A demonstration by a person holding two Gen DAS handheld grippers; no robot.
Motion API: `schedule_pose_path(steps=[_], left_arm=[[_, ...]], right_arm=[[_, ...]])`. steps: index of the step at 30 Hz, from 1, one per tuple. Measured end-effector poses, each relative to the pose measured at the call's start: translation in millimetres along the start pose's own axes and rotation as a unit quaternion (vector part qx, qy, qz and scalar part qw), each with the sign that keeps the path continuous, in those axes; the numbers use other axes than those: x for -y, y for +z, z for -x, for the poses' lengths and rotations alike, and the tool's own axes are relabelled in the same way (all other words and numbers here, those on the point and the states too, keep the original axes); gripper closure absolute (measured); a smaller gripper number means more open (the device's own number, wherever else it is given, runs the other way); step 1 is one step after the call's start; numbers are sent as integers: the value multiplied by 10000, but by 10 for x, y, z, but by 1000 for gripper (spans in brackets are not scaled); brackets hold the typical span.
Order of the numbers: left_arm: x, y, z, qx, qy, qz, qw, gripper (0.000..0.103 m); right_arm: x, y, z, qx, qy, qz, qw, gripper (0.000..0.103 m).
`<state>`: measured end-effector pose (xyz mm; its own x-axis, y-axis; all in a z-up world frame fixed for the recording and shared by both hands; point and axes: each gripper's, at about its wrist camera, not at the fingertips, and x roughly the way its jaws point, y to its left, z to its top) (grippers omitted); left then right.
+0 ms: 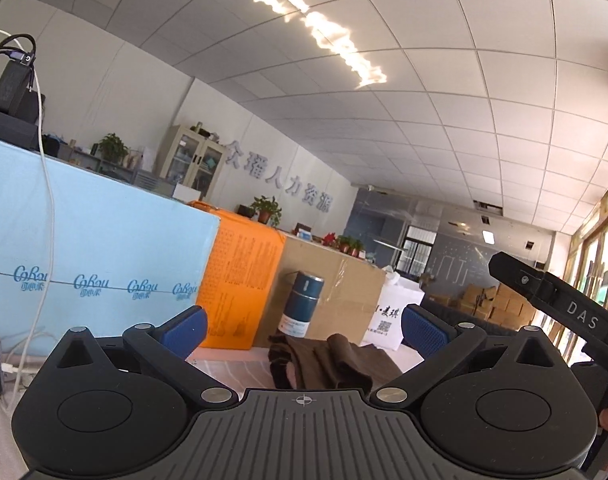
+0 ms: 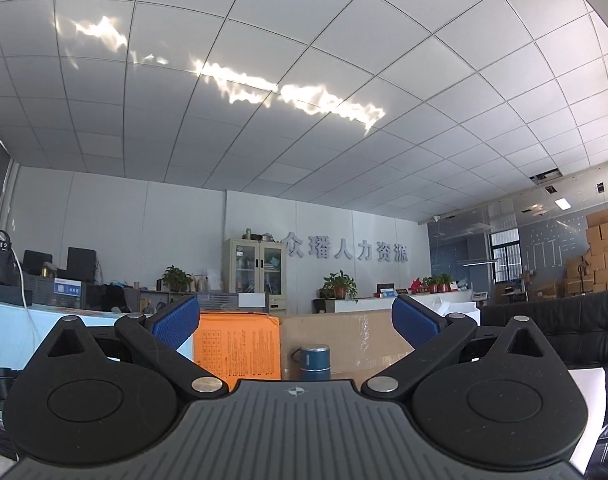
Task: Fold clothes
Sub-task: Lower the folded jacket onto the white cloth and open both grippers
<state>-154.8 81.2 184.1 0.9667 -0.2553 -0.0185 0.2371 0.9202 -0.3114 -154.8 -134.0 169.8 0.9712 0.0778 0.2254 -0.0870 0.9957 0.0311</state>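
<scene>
A dark brown garment (image 1: 324,364) lies crumpled on the striped table cover (image 1: 231,368), just ahead of my left gripper (image 1: 304,328). The left gripper is open and empty, its blue pads (image 1: 183,330) wide apart, raised above the cloth and tilted up. Part of my right gripper's body (image 1: 564,300) shows at the right edge of the left wrist view. My right gripper (image 2: 295,322) is open and empty, held high and pointing at the far wall. The garment is hidden in the right wrist view.
A blue metal canister (image 1: 301,304) stands behind the garment; it also shows in the right wrist view (image 2: 314,362). Behind it are a cardboard box (image 1: 336,280), an orange box (image 1: 239,280), a light blue carton (image 1: 95,248) and a white bag (image 1: 392,316). A white cable (image 1: 43,208) hangs at left.
</scene>
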Motion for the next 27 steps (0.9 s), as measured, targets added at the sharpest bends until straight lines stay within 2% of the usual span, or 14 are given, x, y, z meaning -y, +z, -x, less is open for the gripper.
schedule_pose_path(steps=[5,14,17,23,27], left_arm=[[90,-39,39,127,282,-545,9980,0],[125,-184,-126,-80,318,-567,9979,0],[110,-233,-177,-198,292,-511,9981,0],[36,-321,-268,-444,580,-517,9960,0],[37,-387,-299,-598,500,-509,9957,0]], right_arm=[[-54,-145,56,-271,-275,-266,9989,0],[-64,-437,66,-790,-756,-791,9909,0],[-26,-517,1,-1005,-839,-792,9882,0],[78,-696,-124,-1389,-1125,-708,9813,0],[168,-776,-148,-1563,-1134,-807,9778,0]])
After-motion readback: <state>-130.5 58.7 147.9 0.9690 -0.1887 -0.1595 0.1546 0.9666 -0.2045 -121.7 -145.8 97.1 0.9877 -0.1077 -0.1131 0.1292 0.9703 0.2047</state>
